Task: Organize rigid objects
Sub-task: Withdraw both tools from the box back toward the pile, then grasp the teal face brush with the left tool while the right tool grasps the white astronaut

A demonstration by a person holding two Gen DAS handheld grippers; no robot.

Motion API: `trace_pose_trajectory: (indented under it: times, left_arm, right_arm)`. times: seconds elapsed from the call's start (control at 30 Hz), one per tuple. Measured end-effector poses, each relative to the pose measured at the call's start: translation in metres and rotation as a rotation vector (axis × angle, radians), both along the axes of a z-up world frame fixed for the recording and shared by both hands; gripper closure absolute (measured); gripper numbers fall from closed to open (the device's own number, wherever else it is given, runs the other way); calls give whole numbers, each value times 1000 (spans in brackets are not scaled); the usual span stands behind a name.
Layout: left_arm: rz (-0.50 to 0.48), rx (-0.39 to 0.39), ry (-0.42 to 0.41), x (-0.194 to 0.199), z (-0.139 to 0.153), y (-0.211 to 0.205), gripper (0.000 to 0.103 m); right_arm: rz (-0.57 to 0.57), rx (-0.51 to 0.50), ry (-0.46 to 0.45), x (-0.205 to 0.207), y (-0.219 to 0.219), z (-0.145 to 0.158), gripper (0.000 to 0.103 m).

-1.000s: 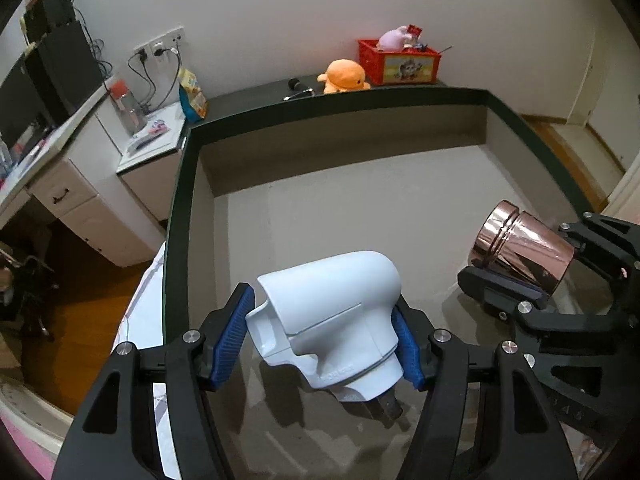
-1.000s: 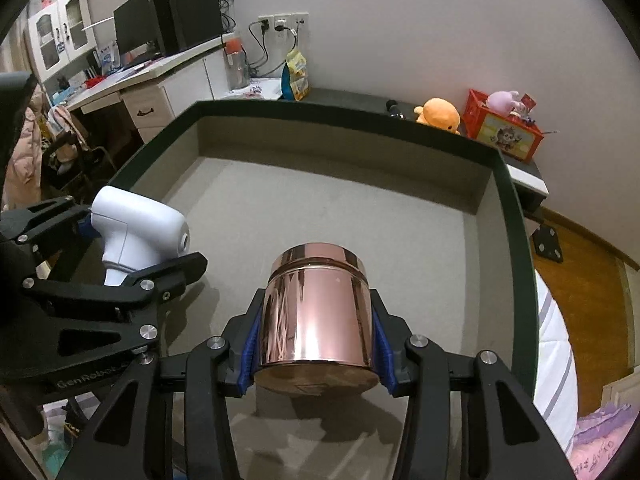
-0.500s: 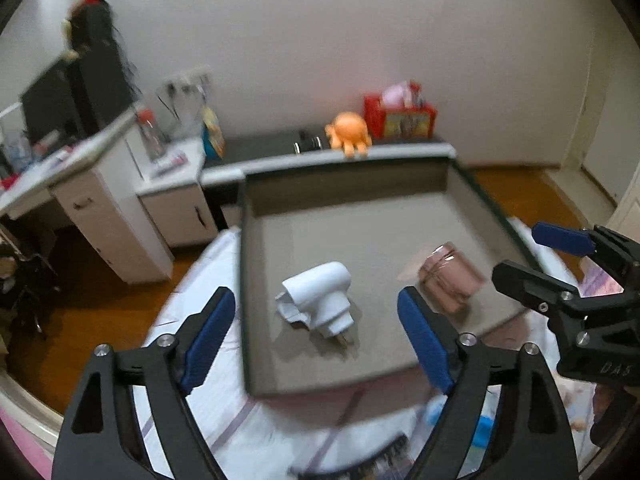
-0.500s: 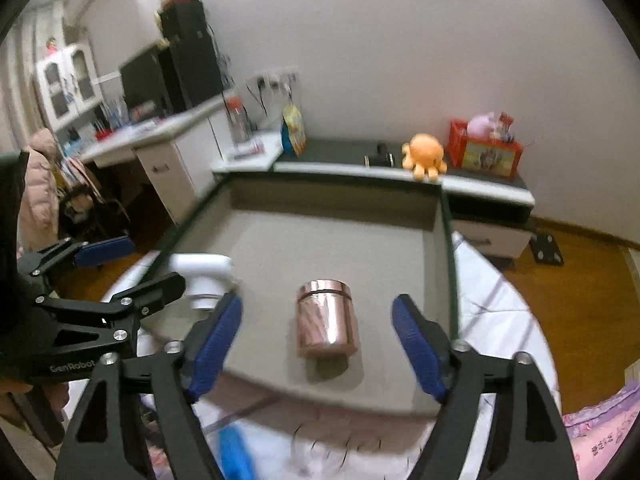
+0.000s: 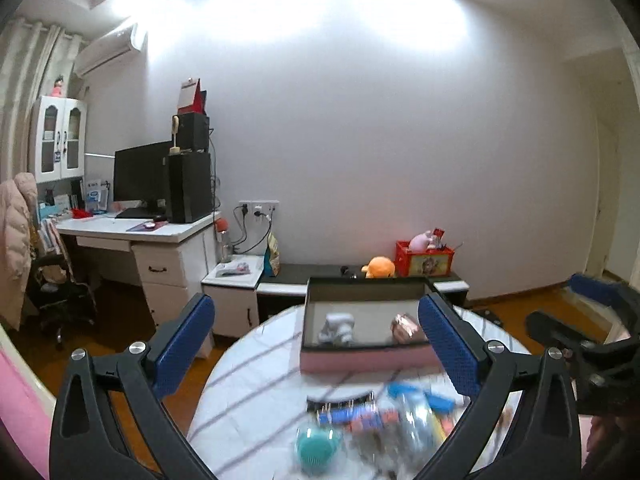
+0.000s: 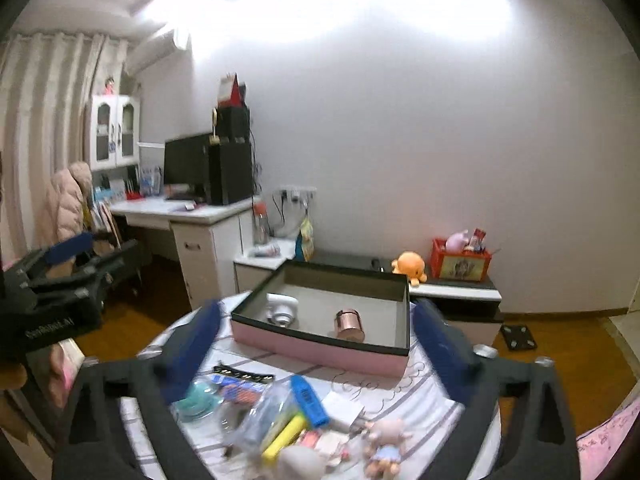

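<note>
**Two items sit in the box, both tongs empty**

Both of my grippers hang above the round table (image 6: 400,384) with their blue pads spread wide and nothing between them. My left gripper (image 5: 316,344) frames the near half of the table; my right gripper (image 6: 316,344) does the same from the other side, and each one shows at the edge of the other's camera.

At the far side of the table stands the pink box (image 6: 320,346) with its dark rim. Inside it, on the grey floor, the white handheld device (image 6: 282,310) lies toward the left end and the copper-coloured canister (image 6: 350,324) stands upright near the middle, the two well apart. The left wrist view shows the same pair, device (image 5: 336,328) and canister (image 5: 406,326), though smeared (that frame is badly blurred low down).

Nearer to me, loose things are spread on the striped cloth: a teal round piece (image 6: 196,398), a blue marker (image 6: 308,400), a yellow marker (image 6: 286,436), a black strip (image 6: 244,374), a clear plastic bag (image 6: 260,420) and a small doll (image 6: 384,448). Behind the box, an orange plush (image 6: 410,266) and a red crate (image 6: 460,266) sit on a low cabinet against the wall.
</note>
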State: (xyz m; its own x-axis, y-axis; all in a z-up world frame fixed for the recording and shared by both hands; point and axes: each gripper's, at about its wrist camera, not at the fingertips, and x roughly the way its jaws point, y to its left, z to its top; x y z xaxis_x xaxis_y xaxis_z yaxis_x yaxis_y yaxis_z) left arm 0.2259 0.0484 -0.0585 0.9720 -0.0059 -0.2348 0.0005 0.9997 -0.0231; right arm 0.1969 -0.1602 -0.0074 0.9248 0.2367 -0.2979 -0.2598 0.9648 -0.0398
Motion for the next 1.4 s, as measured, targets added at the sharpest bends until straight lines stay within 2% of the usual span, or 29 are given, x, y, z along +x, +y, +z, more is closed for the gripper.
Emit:
trace_pose_trajectory:
  times: [0.07, 0.17, 0.3, 0.5, 0.63, 0.73, 0.9, 1.0, 1.2, 1.4]
  left_arm:
    - [-14, 5, 7, -18, -5, -2, 0]
    - [-22, 35, 9, -38, -13, -9, 0]
    - [-50, 37, -6, -58, -14, -15, 0]
    - [-68, 70, -2, -70, -20, -26, 0]
    - [-76, 58, 25, -69, -27, -26, 0]
    - [-81, 50, 63, -66, -38, -26, 0]
    - [-78, 71, 157, -50, -69, -25, 0]
    - [-76, 77, 245, -35, -93, -23, 0]
    - [-69, 72, 324, -20, -119, -13, 0]
    - [-45, 71, 354, -11, -128, 0, 0]
  right_arm:
    - [-29, -3, -51, -24, 0, -2, 0]
    - [-62, -9, -72, -48, -2, -7, 0]
    - [-88, 1, -86, -71, -5, -12, 0]
    - [-110, 6, -95, -92, -12, -15, 0]
    - [-135, -3, -85, -99, -21, -23, 0]
    - [-152, -10, -59, -94, -26, -32, 0]
    - [-205, -52, 46, -74, -36, -64, 0]
    - [-194, -46, 128, -57, -39, -87, 0]
    - [-147, -2, 258, -23, -31, -123, 0]
    - [-109, 15, 346, 6, -24, -145, 26]
